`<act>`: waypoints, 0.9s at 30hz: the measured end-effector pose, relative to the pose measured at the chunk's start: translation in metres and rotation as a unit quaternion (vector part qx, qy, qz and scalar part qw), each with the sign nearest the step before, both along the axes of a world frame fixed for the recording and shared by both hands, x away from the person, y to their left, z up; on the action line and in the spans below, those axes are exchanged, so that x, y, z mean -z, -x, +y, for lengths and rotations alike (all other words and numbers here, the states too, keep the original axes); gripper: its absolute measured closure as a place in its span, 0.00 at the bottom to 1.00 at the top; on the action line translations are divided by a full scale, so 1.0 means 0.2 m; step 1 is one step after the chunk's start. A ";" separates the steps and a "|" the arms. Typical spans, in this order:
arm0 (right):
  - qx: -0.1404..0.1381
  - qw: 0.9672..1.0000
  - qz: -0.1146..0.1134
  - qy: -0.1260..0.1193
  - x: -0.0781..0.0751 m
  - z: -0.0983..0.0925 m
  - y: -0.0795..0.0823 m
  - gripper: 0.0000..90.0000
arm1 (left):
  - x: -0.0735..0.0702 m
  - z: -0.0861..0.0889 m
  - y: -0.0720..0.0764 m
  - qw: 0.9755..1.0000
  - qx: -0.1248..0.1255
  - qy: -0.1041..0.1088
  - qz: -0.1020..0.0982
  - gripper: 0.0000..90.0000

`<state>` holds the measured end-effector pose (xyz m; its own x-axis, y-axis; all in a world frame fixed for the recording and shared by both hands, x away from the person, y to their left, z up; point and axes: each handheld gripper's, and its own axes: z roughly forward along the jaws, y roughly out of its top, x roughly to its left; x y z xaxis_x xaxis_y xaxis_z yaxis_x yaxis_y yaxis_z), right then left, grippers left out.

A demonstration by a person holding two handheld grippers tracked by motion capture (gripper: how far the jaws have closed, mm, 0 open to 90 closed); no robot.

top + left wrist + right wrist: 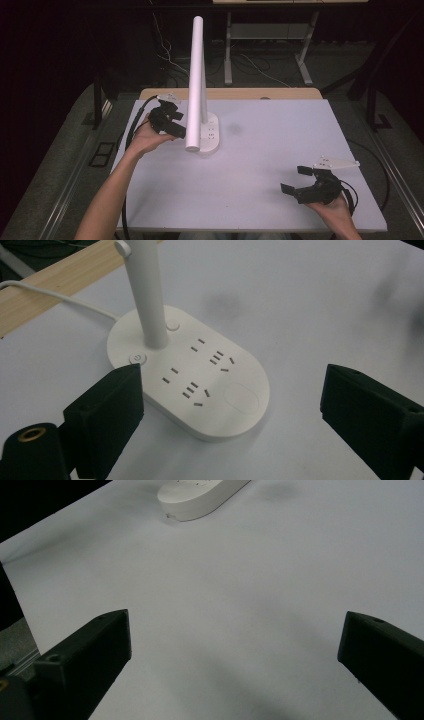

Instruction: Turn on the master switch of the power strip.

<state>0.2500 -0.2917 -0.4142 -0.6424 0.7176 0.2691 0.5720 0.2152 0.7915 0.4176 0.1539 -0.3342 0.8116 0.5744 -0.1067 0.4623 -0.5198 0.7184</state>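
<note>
- Left hand [145, 137], left-centre of the high view, holds the left gripper [169, 120] just left of the lamp. Jaws face right, toward the lamp's base; grey plate on top, cable trailing down the left side of the table.
- Left gripper [230, 410] in its own view: jaws spread wide, nothing between them but table and the near end of the base. The left jaw's tip overlaps the base's edge near the power button; whether it touches, cannot tell. The right jaw stands well clear.
- Lamp [197, 80]: white, upper-centre-left of the table [280, 150]. Its long white bar runs from the top of the frame down to just over the base, nearly vertical in the picture, leaning slightly left at the bottom.
- Base [200, 385]: white oval slab, flat on the table, with socket slots, a round power button [137, 358] at its left, another round button behind the post, and an oval pad at the lower right. Long axis runs upper left to lower right in the left gripper view. Post [147, 295] rises from the base's far left end. White cord [60, 297] leaves toward the upper left.
- Wooden strip [55, 280] along the table's far edge.
- Right hand [335, 210], lower right of the high view, holds the right gripper [295, 180] over bare table, well apart from the lamp, jaws facing left.
- Right gripper [235, 650] in its own view: jaws wide apart, empty; base [200, 497] at the top of the frame.
</note>
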 end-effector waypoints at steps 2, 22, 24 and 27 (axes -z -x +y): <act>0.000 1.000 0.004 0.000 0.00 0.00 0.00 0.00 | 0.00 0.00 -0.02 1.000 -0.002 0.002 0.003 0.12; -0.003 1.000 0.004 0.001 0.00 0.00 0.00 0.00 | 0.05 -0.03 -0.18 1.000 -0.010 -0.005 0.020 0.25; -0.004 1.000 0.004 0.001 0.00 0.00 0.00 0.00 | 0.06 -0.03 -0.20 1.000 -0.011 -0.005 0.024 0.27; -0.005 1.000 0.003 0.002 0.00 0.00 0.00 0.00 | 0.07 -0.03 -0.22 0.999 -0.013 -0.006 0.030 0.30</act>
<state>0.2499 -0.2925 -0.4147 -0.6473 0.7125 0.2709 0.5751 0.2232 0.7870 0.4613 0.1474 -0.3477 0.7887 0.5967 -0.1481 0.5180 -0.5152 0.6828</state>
